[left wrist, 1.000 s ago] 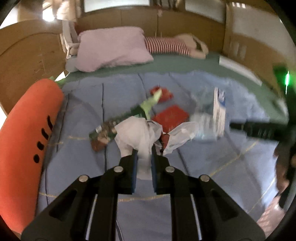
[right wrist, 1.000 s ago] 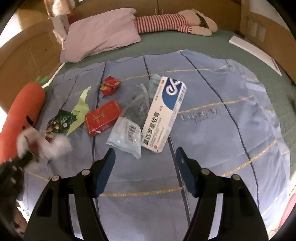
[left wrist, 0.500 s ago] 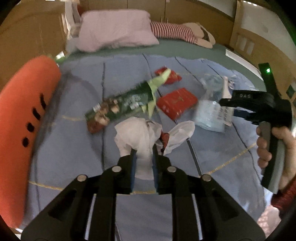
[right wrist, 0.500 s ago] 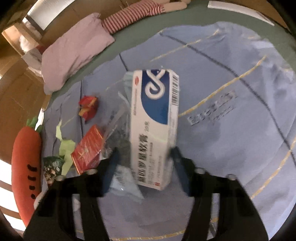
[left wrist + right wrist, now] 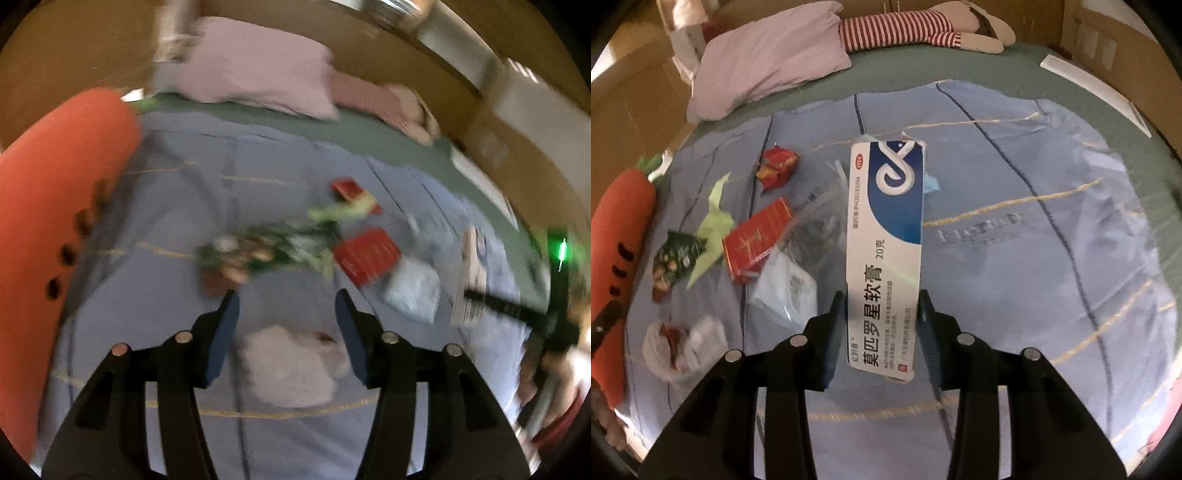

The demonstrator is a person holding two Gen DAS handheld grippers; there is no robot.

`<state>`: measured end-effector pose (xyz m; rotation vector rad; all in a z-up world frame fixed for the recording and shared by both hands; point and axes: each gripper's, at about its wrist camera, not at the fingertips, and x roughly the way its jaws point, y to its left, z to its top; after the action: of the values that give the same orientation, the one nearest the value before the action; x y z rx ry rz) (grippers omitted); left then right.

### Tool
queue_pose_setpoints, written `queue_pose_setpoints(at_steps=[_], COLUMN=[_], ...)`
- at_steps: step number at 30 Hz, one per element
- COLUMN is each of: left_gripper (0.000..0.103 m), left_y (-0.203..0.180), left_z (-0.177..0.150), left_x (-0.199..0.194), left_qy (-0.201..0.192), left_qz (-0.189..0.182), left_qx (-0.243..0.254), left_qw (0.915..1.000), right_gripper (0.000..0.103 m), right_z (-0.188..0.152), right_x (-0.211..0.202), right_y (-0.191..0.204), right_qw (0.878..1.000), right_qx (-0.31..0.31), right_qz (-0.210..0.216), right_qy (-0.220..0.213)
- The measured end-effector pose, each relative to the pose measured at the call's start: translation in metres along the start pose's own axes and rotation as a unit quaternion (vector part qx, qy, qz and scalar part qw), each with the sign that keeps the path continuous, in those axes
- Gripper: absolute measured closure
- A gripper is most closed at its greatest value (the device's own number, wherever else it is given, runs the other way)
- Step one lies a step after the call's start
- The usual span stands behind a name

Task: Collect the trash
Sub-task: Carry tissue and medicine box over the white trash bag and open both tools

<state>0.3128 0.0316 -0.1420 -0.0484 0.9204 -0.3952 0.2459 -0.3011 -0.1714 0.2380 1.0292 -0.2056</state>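
Here, in the left wrist view, our left gripper (image 5: 286, 308) gapes wide and empty, the white tissue (image 5: 291, 365) lying on the blanket between its fingers. In the right wrist view, our right gripper (image 5: 881, 309) pinches the ointment box (image 5: 886, 254), its length pointing toward twelve o'clock.

Both wrist views face headboard-ward — sharing bedspread (image 5: 258, 177) litter.
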Motion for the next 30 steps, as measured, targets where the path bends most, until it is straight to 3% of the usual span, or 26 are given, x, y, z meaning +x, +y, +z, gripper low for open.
queue_pose_setpoints(at_steps=[2,4,7,14,20,23,26,30], left_gripper=[0.042,0.042,0.042,0.042,0.043,0.057,0.073,0.075], left_y=[-0.024,-0.036,-0.037,-0.011,-0.005,-0.008,-0.004,-0.009], left_z=[-0.009,-0.019,-0.034,-0.037,-0.04,-0.042,-0.039,-0.033], left_x=[0.024,0.042,0.059,0.061,0.065,0.063,0.054,0.026], left_qy=[0.041,0.071,0.103,0.113,0.117,0.116,0.107,0.051], left_qz=[0.003,0.031,0.063,0.021,0.016,0.029,0.018,0.028], left_qx=[0.062,0.104,0.137,0.094,0.092,0.1,0.074,0.065], left_qw=[0.9972,0.9916,0.9833,0.9889,0.9888,0.9878,0.9914,0.9961], right_gripper=[0.064,0.064,0.064,0.059,0.057,0.061,0.064,0.065], right_z=[-0.006,-0.013,-0.024,-0.048,-0.051,-0.05,-0.052,-0.056], right_x=[-0.006,-0.011,-0.013,0.001,0.018,0.017,0.006,-0.022], right_y=[-0.001,0.0,0.005,0.011,0.016,0.016,0.014,0.012], right_qw=[1.0,0.999,0.997,0.991,0.99,0.989,0.99,0.992], right_qx=[-0.013,-0.036,-0.065,-0.105,-0.107,-0.115,-0.118,-0.113], right_qz=[0.003,-0.004,-0.012,-0.037,-0.047,-0.049,-0.044,-0.041], right_qy=[0.012,0.024,0.048,0.072,0.078,0.075,0.069,0.044])
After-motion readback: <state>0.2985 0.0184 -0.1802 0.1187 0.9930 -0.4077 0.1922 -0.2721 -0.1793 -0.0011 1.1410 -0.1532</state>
